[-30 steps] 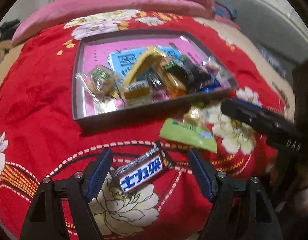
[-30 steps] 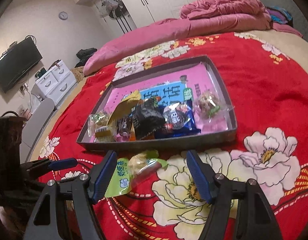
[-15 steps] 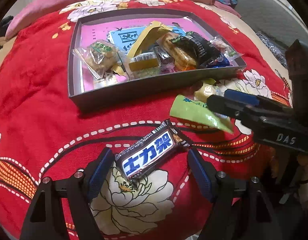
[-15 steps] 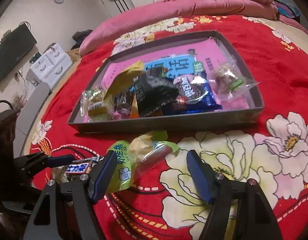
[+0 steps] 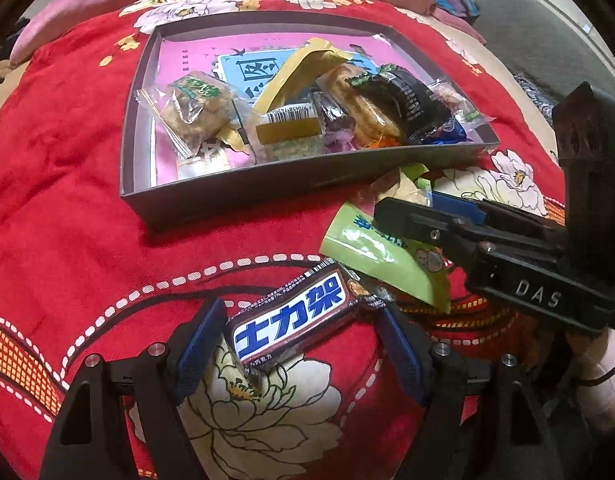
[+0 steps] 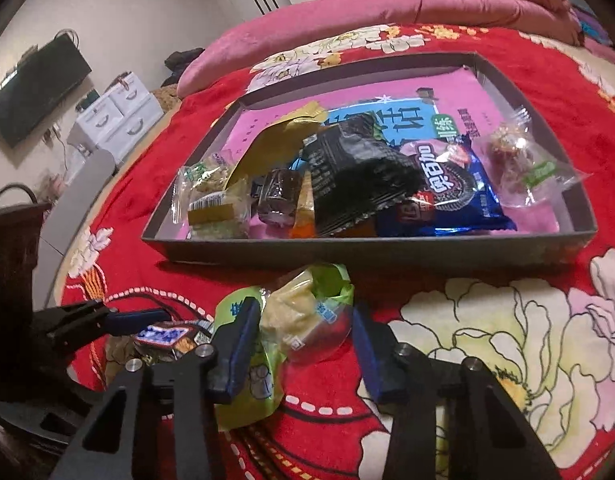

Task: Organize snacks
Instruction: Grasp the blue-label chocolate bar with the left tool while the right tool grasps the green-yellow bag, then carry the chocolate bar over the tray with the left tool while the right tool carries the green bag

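Most snacks already lie in the tray [image 6: 371, 254] on the bed – two remain outside. Our left tongs [image 5: 297, 350] stand spread around the chocolate bar [image 5: 291, 326]; our right tongs [image 6: 301, 346] are closing around the green packet [image 6: 303, 316].

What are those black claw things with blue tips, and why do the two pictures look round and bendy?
They are grippers, each held in a person's hand, with a wide-eyed camera on top that bends the view. One picture looks along the left gripper: its fingers stand open on either side of a chocolate bar lying on the red blanket. The other looks along the right gripper, which is closing around a green snack packet. Behind them sits a grey tray already full of snacks.
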The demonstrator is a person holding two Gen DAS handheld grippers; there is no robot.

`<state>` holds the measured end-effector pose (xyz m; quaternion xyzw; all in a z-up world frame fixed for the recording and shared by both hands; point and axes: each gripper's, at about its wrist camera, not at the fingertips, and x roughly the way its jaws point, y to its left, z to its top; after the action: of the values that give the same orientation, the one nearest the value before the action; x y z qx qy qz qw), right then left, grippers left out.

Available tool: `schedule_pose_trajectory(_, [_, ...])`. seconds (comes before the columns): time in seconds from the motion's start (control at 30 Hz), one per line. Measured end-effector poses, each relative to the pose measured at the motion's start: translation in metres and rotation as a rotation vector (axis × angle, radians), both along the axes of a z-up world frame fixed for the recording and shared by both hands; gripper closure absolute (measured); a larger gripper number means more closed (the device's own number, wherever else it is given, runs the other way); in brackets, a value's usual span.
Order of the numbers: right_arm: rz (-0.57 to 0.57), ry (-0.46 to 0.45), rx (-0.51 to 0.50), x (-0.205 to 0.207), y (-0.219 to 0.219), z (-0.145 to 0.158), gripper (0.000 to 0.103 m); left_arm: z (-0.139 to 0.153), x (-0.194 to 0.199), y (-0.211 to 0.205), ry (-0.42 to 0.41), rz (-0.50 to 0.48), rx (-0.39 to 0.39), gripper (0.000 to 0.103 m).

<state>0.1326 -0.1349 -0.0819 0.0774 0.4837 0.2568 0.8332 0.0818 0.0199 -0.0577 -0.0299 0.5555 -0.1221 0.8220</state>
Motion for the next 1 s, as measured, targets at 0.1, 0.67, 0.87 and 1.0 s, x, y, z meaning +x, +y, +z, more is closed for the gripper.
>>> schedule_pose_trajectory(0.1, [0.013,0.004,0.028,0.000,-0.002,0.001,0.065,-0.001,0.002,-0.002,0.001,0.001,0.003,0.025])
schedule_pose_trajectory(0.67, [0.015,-0.120,0.080,-0.017,-0.022,0.040,0.066,0.030,-0.017,-0.014,-0.173,-0.049,0.018,0.052])
schedule_pose_trajectory(0.87, [-0.039,-0.194,0.114,-0.021,-0.039,0.058,0.066,0.047,-0.021,-0.011,-0.253,0.008,-0.001,0.052])
schedule_pose_trajectory(1.0, [-0.077,-0.214,0.121,-0.018,-0.050,0.064,0.066,0.054,-0.018,-0.008,-0.288,0.052,-0.020,0.052])
